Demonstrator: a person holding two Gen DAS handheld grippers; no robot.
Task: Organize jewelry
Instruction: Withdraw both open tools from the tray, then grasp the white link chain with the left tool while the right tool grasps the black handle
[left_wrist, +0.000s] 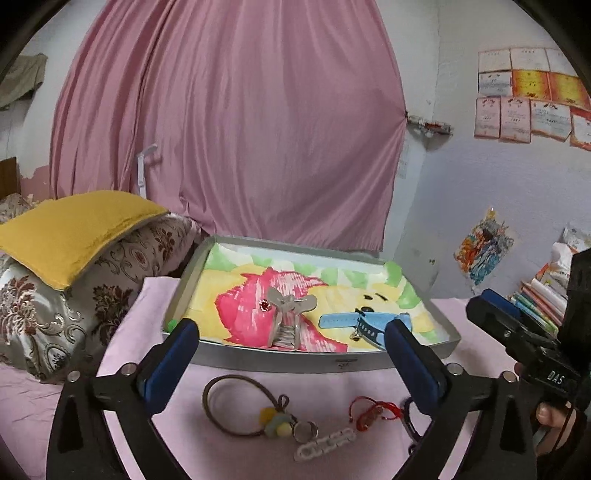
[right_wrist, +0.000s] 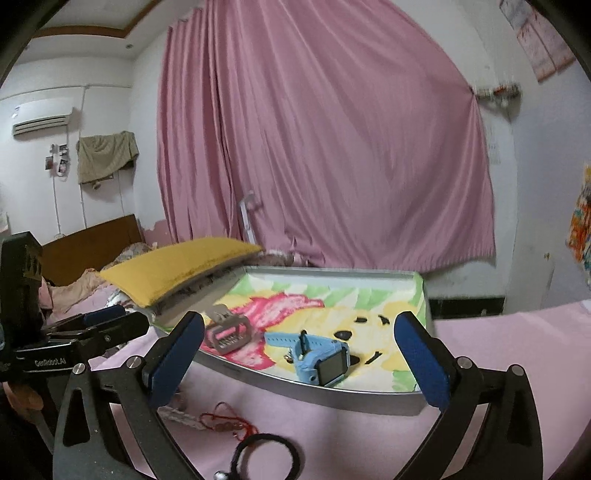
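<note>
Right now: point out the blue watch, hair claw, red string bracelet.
blue watch (right_wrist: 330, 363), right wrist view, on its screen.
hair claw (left_wrist: 286, 321), left wrist view, on its teeth.
red string bracelet (left_wrist: 373, 410), left wrist view, on its cord.

Pink curtain (left_wrist: 229, 122) covers rear wall, w/ white walls either side. Certificates (left_wrist: 532, 96) taped upper right. AC unit (right_wrist: 40, 120) high left. Wood headboard (right_wrist: 92, 240), yellow cushion (left_wrist: 70, 232) on patterned pillow (left_wrist: 44, 317). Pink bedsheet (right_wrist: 498, 336).
</note>
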